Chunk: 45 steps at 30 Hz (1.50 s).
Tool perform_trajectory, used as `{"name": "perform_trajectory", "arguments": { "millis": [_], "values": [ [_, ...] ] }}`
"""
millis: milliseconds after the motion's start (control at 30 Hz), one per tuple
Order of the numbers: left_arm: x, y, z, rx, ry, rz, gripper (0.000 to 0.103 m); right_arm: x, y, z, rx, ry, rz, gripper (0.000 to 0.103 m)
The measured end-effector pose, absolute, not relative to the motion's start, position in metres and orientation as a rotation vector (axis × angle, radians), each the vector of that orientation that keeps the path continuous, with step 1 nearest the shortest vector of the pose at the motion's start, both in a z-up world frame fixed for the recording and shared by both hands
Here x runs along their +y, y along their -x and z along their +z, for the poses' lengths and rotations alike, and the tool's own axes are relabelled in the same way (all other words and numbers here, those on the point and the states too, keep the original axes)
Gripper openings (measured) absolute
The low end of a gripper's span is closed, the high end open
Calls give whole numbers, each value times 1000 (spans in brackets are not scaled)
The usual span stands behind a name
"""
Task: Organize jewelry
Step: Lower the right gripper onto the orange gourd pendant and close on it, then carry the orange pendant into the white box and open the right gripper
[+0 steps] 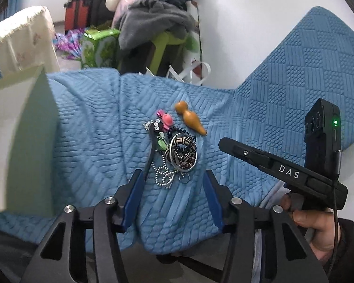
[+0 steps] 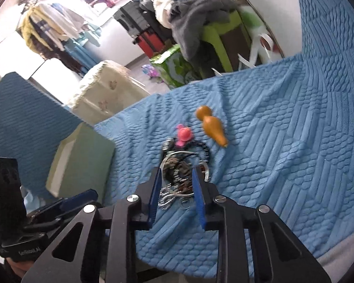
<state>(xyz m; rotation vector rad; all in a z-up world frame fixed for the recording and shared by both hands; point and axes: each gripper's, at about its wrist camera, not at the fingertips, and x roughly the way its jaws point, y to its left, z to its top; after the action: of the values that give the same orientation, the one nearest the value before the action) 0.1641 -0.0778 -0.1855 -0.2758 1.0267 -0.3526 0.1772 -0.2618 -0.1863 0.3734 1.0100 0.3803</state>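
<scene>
Nearest the lens in the left wrist view, the left gripper (image 1: 174, 188) is standing with its blue-padded jaws apart and nothing pressed between them, its left finger (image 1: 135, 195) lying just beside a black strap (image 1: 151, 151) that is trailing out of the jewelry pile (image 1: 174, 151). The pile is sitting mid-surface on a blue quilted cover (image 1: 87, 122) and is comprising a ball chain (image 1: 164, 176), a silver ring (image 1: 184, 153) around a black-and-gold patterned piece, dark beads and a pink charm (image 1: 165, 119). An orange gourd-shaped pendant (image 1: 191, 120) is lying just beyond the pile, apart from it. A pale green box (image 1: 28, 146) is standing at the cover's left side, well apart from the pile, leaving open cover between. The cover's far edge is running behind the pendant, with a clothes-heaped green chair (image 1: 165, 44) past it. The right gripper (image 2: 175, 193) is pointing down at the same pile, its jaws narrowed with the silver ring (image 2: 184, 165) and patterned piece showing between the pads; motion blur is making it impossible to tell whether the pads are pressing on anything. To the right the cover is lying bare up to a raised quilted cushion (image 2: 330, 35).
</scene>
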Motion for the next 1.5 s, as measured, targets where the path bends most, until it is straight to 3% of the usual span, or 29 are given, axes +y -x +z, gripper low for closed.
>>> {"name": "perform_trajectory", "arguments": {
  "millis": [767, 1067, 1500],
  "values": [
    [-108, -226, -248, 1126, 271, -397, 4, -239, -266, -231, 1048, 63, 344, 23],
    [-114, -230, -257, 1157, 278, -389, 3, -245, -267, -229, 1068, 60, 299, 21],
    [-113, -204, -207, 1073, 238, -373, 1, -263, -228, -192, 1001, -31, 216, 20]
  ]
}}
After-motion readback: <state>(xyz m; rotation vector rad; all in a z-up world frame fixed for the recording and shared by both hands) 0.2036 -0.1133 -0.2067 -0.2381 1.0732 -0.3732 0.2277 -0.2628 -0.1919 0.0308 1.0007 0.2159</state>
